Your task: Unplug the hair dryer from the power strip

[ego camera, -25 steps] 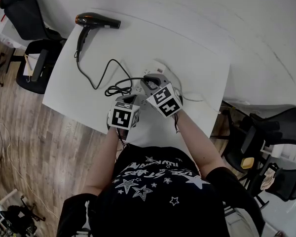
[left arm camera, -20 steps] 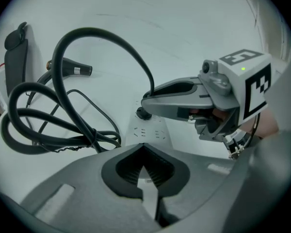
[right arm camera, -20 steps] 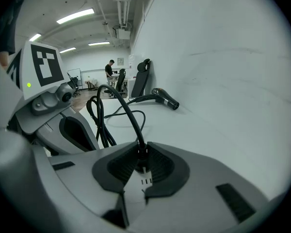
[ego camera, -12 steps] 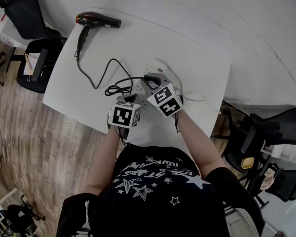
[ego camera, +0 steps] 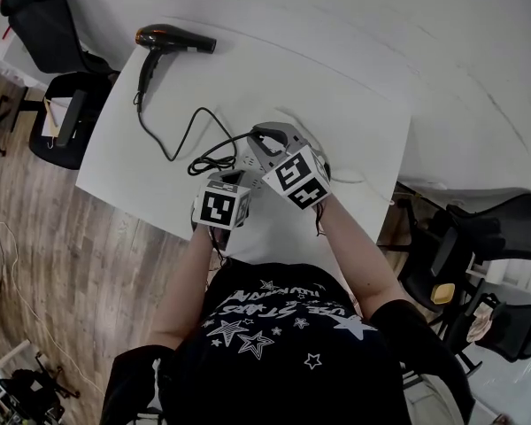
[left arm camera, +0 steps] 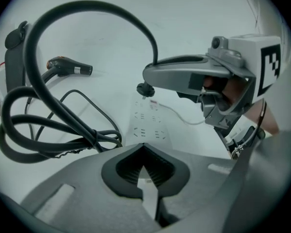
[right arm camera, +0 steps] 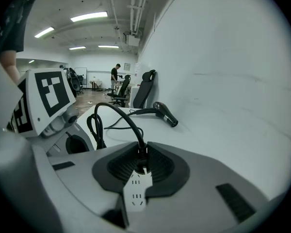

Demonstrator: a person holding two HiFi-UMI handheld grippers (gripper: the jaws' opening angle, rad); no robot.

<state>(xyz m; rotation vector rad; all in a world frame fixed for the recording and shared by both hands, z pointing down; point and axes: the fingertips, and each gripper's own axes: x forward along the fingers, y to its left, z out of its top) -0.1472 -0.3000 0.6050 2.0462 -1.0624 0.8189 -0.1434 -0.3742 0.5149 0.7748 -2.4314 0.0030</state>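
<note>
A black hair dryer (ego camera: 173, 38) lies at the white table's far left, also in the left gripper view (left arm camera: 68, 67) and right gripper view (right arm camera: 165, 113). Its black cord (ego camera: 181, 140) loops back to the plug (left arm camera: 145, 89). My right gripper (ego camera: 261, 135) is shut on that plug (right arm camera: 142, 152) and holds it just above the white power strip (left arm camera: 148, 125), clear of the sockets; its jaws are opening a touch with the plug still between them. My left gripper (ego camera: 239, 177) is shut, its tips (left arm camera: 144, 147) pressed down on the strip's near end (ego camera: 246, 159).
The strip's white lead (ego camera: 354, 177) trails right toward the table (ego camera: 336, 87) edge. Black office chairs stand left (ego camera: 53, 34) and right (ego camera: 460, 246) of the table. The cord's coils (left arm camera: 63, 135) lie just left of the strip. A person (right arm camera: 115, 76) stands far off in the room.
My right gripper has risen with the plug, which has come out of the strip, and the cord arches up with it. The left gripper has stayed put.
</note>
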